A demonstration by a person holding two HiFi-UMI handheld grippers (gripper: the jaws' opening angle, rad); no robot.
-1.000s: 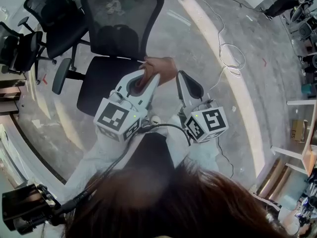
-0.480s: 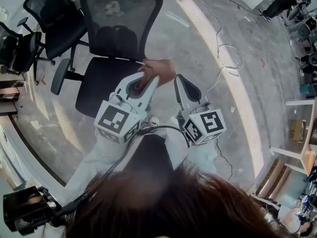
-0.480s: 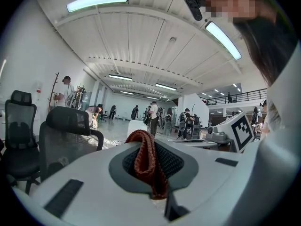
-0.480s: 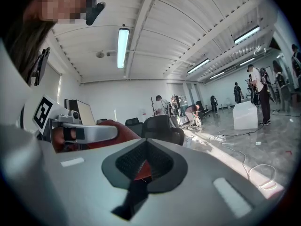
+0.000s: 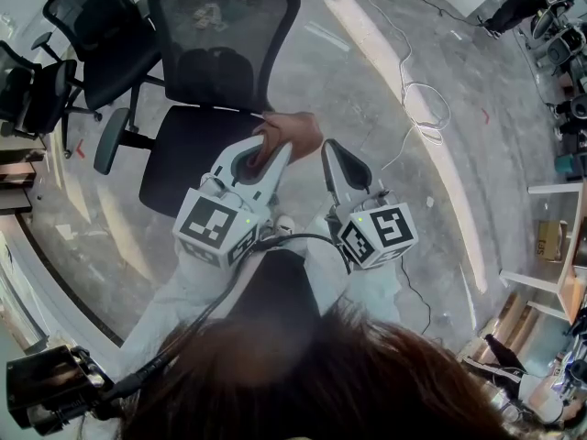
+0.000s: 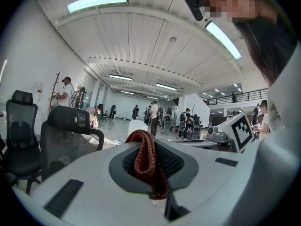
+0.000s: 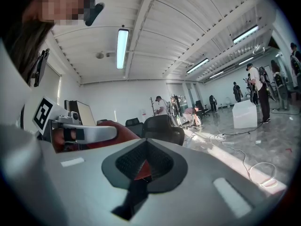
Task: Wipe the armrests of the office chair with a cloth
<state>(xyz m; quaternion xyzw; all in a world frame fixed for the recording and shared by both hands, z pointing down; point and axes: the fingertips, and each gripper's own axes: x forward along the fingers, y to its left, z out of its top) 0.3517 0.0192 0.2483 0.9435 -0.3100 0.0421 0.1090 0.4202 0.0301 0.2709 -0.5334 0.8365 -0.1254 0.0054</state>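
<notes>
Your left tool [image 5: 273, 150] grips the rust-red cloth [image 5: 295, 132] at the office chair [image 5: 193, 159] seat's edge; your right tool [image 5: 329, 147] is clenched empty, with open floor [image 5: 385, 81] beside it.

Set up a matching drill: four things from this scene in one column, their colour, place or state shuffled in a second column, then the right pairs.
1. cloth
2. office chair
3. cable
4. right claw

A. black, with a mesh back
B. shut, empty
C. looped on the floor
D. reddish-brown, pinched in the left claw

Pairs: 1-D, 2-A, 3-C, 4-B
</notes>
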